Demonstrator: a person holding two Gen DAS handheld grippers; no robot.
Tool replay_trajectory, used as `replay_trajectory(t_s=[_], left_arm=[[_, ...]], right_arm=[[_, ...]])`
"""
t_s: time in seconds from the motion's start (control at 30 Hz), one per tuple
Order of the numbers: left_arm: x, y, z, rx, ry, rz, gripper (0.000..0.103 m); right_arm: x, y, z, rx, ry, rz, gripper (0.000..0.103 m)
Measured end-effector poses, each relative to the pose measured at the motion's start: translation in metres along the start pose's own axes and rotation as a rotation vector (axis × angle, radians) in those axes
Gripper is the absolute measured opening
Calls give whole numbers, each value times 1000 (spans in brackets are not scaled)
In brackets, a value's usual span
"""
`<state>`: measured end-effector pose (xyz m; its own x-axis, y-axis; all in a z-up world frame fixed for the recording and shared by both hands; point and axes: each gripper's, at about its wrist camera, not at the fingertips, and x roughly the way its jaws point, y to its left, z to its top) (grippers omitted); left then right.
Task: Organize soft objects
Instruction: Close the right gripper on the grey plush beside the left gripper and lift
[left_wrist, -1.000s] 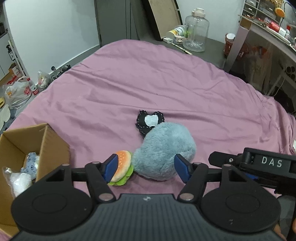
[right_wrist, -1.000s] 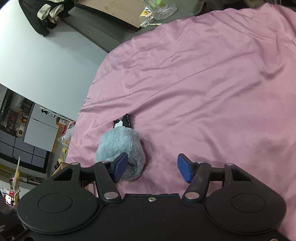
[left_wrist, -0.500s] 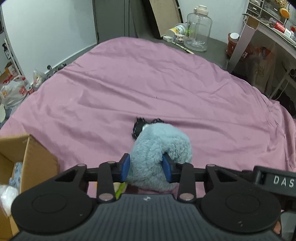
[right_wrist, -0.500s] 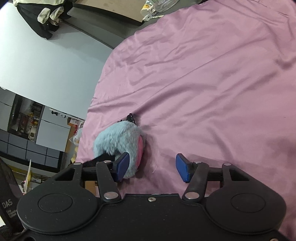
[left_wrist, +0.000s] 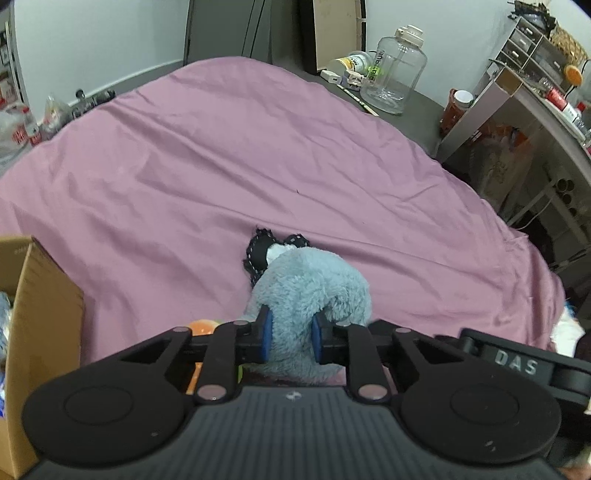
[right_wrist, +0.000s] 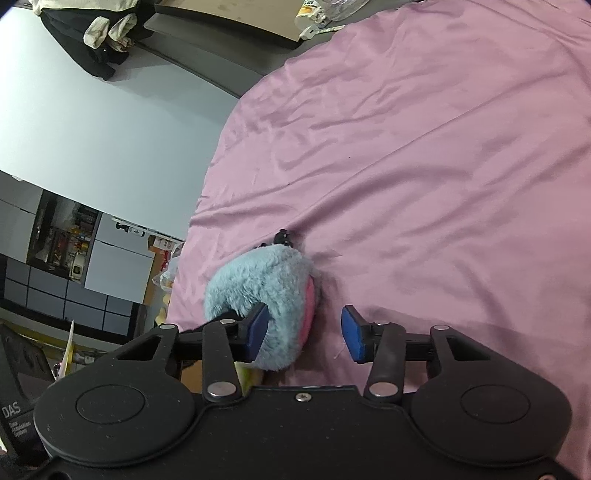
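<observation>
So the fluffy blue plush (left_wrist: 314, 284) is pinched by the left gripper (left_wrist: 290, 339); the blue pads are pressed narrow into the fur on either side, with the bulk of the toy bulging out ahead of the fingertips and a bit to their right; whether it's been lifted clear of the pink bedsheet (left_wrist: 221, 166) can't really be told from here. The right gripper (right_wrist: 304, 332) is kept spread wide with nothing between its pads; the same plush (right_wrist: 266, 284) is seen just ahead of and against its left finger, a pink underside showing, bare sheet in front of the right finger.

Just beyond the plush, further out from the left fingertips, a small black heart-shaped piece with white stitching (left_wrist: 264, 249) is left lying on the sheet, touching or tucked under the fur; hard to say which. Something orange (left_wrist: 203, 326) is peeking out just to the left of the left finger, low down; it's mostly hidden by the gripper body, so no call is made on what it is.

Off to the far left of the left fingers a cardboard box (left_wrist: 44, 295) is parked on the bed edge; a few pale bits are visible inside at the frame edge, so some sorting looks to be done already.

Progress guess: partway; one item is gripped but not boxed, and at least the black piece and the orange thing are left to be dealt with after; the box is presumably where it all gets dropped.
</observation>
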<state>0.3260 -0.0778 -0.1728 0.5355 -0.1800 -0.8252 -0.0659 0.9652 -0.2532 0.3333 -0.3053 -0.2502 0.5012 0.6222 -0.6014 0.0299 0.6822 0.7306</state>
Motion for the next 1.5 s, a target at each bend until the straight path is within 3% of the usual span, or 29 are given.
replay_trajectory(t_s=[0.2, 0.23, 0.3, 0.6, 0.87, 1.23, 1.5], left_arm=[[-15, 7, -7, -58, 25, -76, 19], [-18, 8, -9, -64, 27, -81, 19], [-23, 10, -12, -77, 36, -94, 19], [-39, 22, -31, -112, 67, -100, 19], [-65, 27, -43, -89, 43, -85, 19], [-117, 40, -49, -1, -55, -49, 19], [-151, 68, -47, -16, -98, -46, 19]], right_arm=[[2, 9, -5, -16, 5, -6, 44], [1, 10, -7, -21, 6, -12, 42], [0, 12, -10, -20, 17, -6, 26], [-13, 29, -37, -82, 32, -52, 17], [-32, 52, -56, -116, 17, -60, 14], [-50, 102, -83, -175, -17, -40, 13], [-50, 145, -101, -233, -24, -26, 13]])
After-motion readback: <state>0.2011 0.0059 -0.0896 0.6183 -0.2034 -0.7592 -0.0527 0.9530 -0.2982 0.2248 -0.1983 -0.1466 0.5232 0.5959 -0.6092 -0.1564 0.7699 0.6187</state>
